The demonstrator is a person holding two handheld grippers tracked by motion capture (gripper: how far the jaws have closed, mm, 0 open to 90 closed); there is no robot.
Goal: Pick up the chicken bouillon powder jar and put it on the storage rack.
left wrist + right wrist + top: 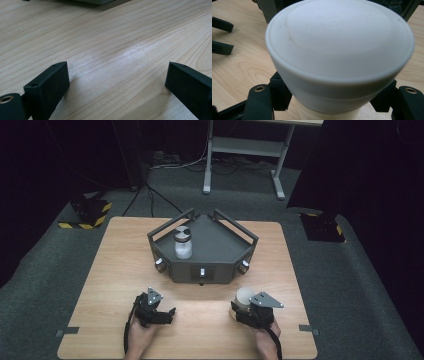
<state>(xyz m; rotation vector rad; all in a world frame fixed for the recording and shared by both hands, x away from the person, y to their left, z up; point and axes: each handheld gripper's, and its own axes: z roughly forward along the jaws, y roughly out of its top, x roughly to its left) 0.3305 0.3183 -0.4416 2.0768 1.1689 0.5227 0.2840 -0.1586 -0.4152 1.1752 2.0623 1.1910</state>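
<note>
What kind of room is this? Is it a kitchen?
Probably not a kitchen, more likely a lab or test room. A bare wooden table stands on grey carpet with dark curtains around, cables trail over the floor, and black-and-yellow taped stands sit at the sides.

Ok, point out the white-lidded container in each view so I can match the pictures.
High view: the white-lidded container stands on the table at lower right, in the right gripper, in front of the dark tray.
Left gripper view: it is not in this picture.
Right gripper view: it fills the centre, between the gripper's two black jaws.
Shared landmark: the light wood table.
</note>
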